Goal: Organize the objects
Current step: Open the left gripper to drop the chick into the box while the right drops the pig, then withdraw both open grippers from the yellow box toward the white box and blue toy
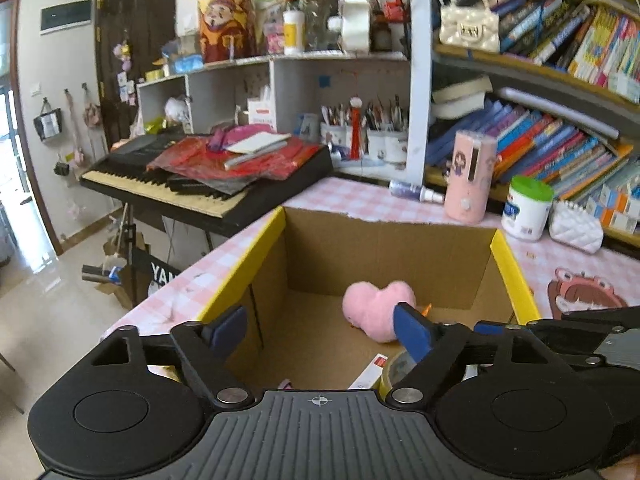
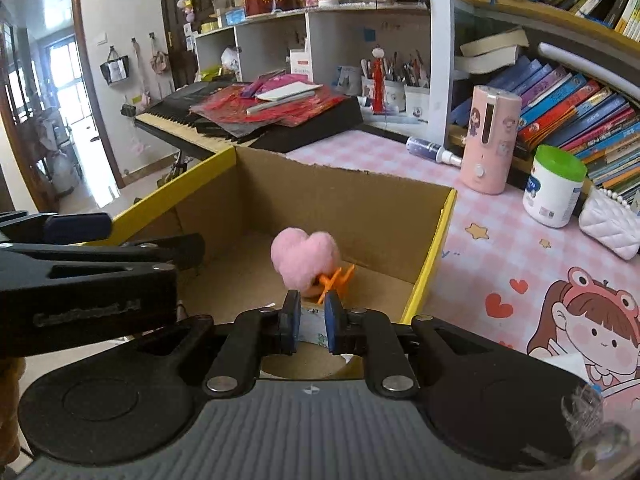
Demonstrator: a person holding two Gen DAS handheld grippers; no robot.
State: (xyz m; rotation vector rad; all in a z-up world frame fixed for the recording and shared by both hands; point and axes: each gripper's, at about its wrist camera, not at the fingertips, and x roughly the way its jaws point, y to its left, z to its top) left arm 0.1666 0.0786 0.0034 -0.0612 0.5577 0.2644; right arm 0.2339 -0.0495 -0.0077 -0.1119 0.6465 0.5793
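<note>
An open cardboard box with yellow rims (image 1: 514, 272) (image 2: 432, 256) stands on a pink checked table. Inside lie a pink plush heart (image 1: 372, 308) (image 2: 304, 256), an orange clip (image 2: 336, 278) beside it, a tape roll (image 1: 396, 368) (image 2: 304, 364) and a small red-and-white packet (image 1: 372, 372). My left gripper (image 1: 320, 328) hangs over the box's near side, open, with nothing between its pads. My right gripper (image 2: 312, 316) hovers over the near right part of the box, its pads almost together. A whitish patterned scrap shows in the slit; I cannot tell whether it is gripped or lies below.
Right of the box stand a pink cylinder device (image 1: 470, 176), a white jar with a green lid (image 1: 526, 208), a white quilted purse (image 1: 576, 228) and a spray bottle (image 1: 416, 192). Bookshelves rise behind them. A cluttered keyboard (image 1: 208, 176) is at the left.
</note>
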